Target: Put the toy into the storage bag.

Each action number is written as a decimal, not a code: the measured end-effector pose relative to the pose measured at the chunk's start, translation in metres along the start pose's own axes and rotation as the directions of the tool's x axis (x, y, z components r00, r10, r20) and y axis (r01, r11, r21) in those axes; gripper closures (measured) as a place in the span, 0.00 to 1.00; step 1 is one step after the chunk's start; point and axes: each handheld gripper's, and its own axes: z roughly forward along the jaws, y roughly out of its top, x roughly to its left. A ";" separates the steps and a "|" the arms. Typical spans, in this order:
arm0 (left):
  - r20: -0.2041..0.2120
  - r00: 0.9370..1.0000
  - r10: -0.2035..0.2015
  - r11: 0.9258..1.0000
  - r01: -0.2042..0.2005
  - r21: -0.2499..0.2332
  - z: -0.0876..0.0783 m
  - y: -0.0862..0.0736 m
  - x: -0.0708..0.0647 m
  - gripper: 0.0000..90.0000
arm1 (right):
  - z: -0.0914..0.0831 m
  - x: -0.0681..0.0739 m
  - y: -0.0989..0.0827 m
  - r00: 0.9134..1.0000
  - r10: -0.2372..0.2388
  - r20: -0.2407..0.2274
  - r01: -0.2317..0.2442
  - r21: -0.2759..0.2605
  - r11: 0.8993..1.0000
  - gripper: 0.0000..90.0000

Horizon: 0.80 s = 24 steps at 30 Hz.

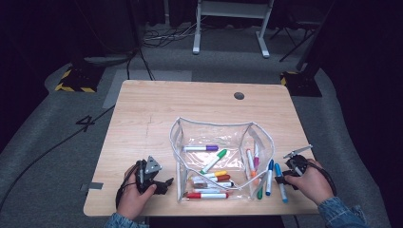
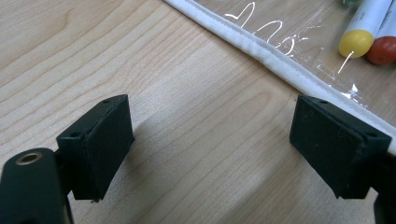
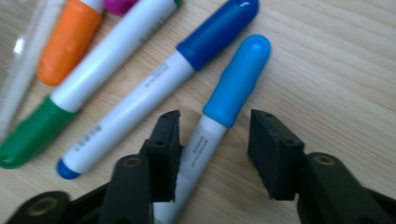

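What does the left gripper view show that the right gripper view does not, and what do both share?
Left gripper view: the clear pouch's white edge, with a yellow-capped marker and a red-capped one inside; its jaws stand wide over bare wood.

Right gripper view: a light blue marker between its jaws, beside dark blue, green and orange markers.

Both: the wooden table and two black jaws.

Floor left of the table: black number "4" (image 1: 86, 122) marked on the grey carpet, readable in the high view. Right gripper view: small dark print runs along the white barrels of the light-blue marker (image 3: 223, 118) and dark-blue marker (image 3: 154, 87), too blurred to read. Black-yellow hazard stripes on a stand base (image 1: 76, 80), no words.
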 end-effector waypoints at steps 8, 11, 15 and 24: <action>0.004 1.000 -0.003 1.000 0.003 0.000 0.000 0.000 0.000 0.15 | -0.006 -0.009 -0.008 0.999 0.020 0.051 -0.022 0.037 0.999 0.86; 0.004 1.000 -0.003 1.000 0.003 0.000 0.000 0.000 0.000 0.15 | -0.014 -0.011 -0.006 0.999 0.032 0.032 -0.032 0.019 0.999 0.86; 0.009 1.000 -0.007 1.000 0.007 0.000 0.000 0.000 0.000 0.15 | -0.038 -0.012 0.004 1.000 0.016 0.017 -0.015 -0.036 0.999 0.86; 0.006 1.000 -0.004 1.000 0.004 0.000 0.000 0.000 0.000 0.15 | -0.108 0.006 0.039 0.996 -0.091 -0.003 0.090 -0.138 0.986 0.86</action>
